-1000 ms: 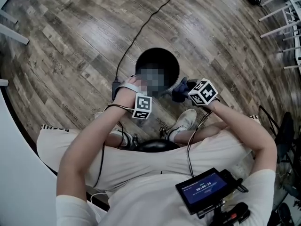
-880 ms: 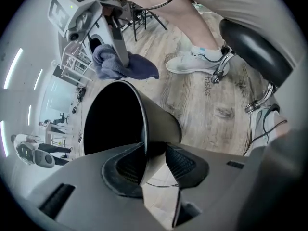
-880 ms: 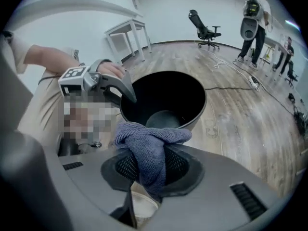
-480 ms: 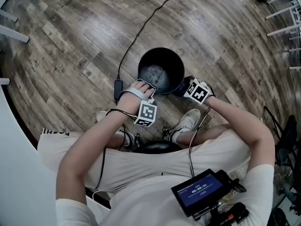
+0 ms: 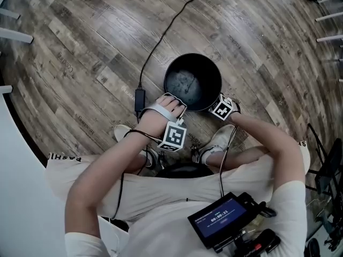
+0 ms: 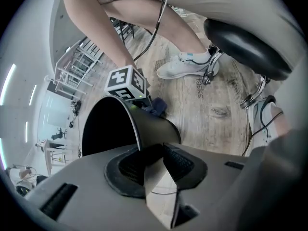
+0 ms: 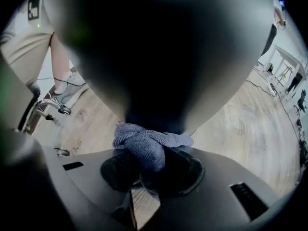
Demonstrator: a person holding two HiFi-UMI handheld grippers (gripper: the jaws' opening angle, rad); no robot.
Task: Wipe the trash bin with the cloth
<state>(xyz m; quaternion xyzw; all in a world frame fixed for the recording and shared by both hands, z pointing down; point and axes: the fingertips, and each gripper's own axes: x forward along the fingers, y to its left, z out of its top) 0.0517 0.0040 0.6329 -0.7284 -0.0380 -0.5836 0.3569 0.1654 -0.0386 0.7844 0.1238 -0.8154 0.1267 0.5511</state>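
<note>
A round black trash bin (image 5: pixel 193 82) stands open on the wood floor in the head view. My left gripper (image 5: pixel 178 107) sits at its near rim. In the left gripper view the bin's rim (image 6: pixel 136 129) runs between the pads of the left gripper (image 6: pixel 154 152); its jaws have just been closing and now grip that rim. My right gripper (image 5: pixel 218 105) is low against the bin's near-right outer wall. It is shut on a bunched blue-grey cloth (image 7: pixel 143 143), which presses against the dark bin wall (image 7: pixel 159 57).
A black cable with a small box (image 5: pixel 139 96) lies on the floor left of the bin. The person's white shoes (image 5: pixel 217 141) and a stool's black seat (image 6: pixel 245 42) are close behind the bin. White furniture legs (image 5: pixel 329 15) stand at the far right.
The right gripper has sunk with the cloth from rim height to low beside the bin's outer wall. The left gripper has closed on the near rim and stayed there.
</note>
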